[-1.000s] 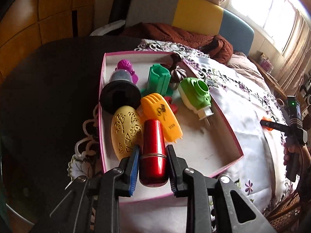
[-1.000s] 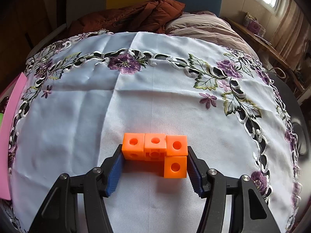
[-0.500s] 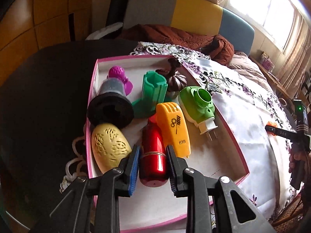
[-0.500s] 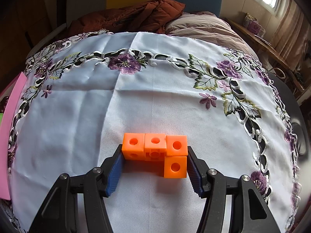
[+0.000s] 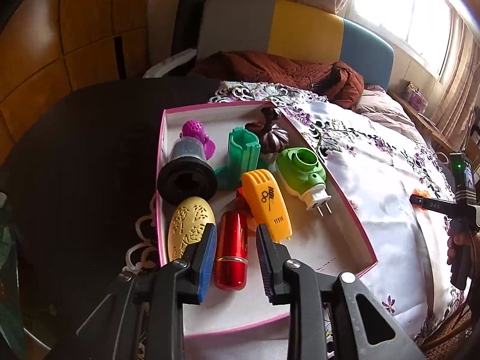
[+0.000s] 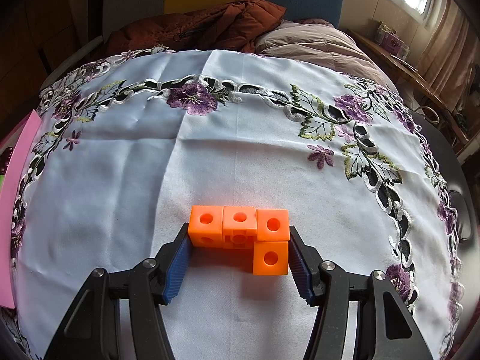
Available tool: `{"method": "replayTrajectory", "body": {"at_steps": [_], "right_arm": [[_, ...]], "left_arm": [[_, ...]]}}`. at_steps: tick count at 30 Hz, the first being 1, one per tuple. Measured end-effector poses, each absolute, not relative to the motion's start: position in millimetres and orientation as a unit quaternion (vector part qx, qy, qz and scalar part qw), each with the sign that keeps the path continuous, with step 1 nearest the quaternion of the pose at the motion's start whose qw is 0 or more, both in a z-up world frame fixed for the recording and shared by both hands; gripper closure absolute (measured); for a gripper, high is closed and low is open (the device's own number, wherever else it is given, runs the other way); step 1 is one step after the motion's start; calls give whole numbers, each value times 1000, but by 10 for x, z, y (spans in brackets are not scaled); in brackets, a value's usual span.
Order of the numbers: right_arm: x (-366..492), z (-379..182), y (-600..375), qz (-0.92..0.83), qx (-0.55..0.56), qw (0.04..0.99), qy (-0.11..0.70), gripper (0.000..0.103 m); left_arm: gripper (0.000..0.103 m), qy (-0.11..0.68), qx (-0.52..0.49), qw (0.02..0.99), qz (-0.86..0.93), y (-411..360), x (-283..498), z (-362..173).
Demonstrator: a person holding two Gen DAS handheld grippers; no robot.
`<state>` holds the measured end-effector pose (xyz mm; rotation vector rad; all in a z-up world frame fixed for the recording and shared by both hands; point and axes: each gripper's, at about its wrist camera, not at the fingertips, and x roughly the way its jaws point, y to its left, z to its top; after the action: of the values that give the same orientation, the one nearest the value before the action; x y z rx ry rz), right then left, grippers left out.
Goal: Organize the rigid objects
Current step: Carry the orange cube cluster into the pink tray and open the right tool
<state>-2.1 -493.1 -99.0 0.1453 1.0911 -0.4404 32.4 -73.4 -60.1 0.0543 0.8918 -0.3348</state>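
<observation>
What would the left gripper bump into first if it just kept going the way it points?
Holding the red cylinder, the left gripper would probably push it into the small red piece beside the orange comb-like gadget, though depth is hard to judge.

A glossy red cylinder (image 5: 231, 249) is lying lengthwise in the near part of a pink-rimmed white box (image 5: 345, 249), a perforated yellow egg shape (image 5: 187, 228) sitting just left of it and a yellow-orange ribbed casing (image 5: 267, 207) just right. Farther in are standing a black-based funnel piece (image 5: 187, 174), a green tube (image 5: 241, 156) and a green plug-in unit (image 5: 301, 169). An orange L-shaped block of linked cubes (image 6: 243, 234) is resting flat on the embroidered cloth.
</observation>
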Motion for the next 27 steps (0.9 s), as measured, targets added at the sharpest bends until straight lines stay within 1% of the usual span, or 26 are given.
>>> {"method": "replayTrajectory", "body": {"at_steps": [10, 27], "right_arm": [[-27, -981, -4914, -209, 64, 830, 512, 43], [-40, -959, -4877, -211, 57, 834, 507, 43]], "left_arm": [[76, 410, 35, 903, -128, -653, 232, -438], [76, 409, 19, 905, -115, -526, 227, -427]]}}
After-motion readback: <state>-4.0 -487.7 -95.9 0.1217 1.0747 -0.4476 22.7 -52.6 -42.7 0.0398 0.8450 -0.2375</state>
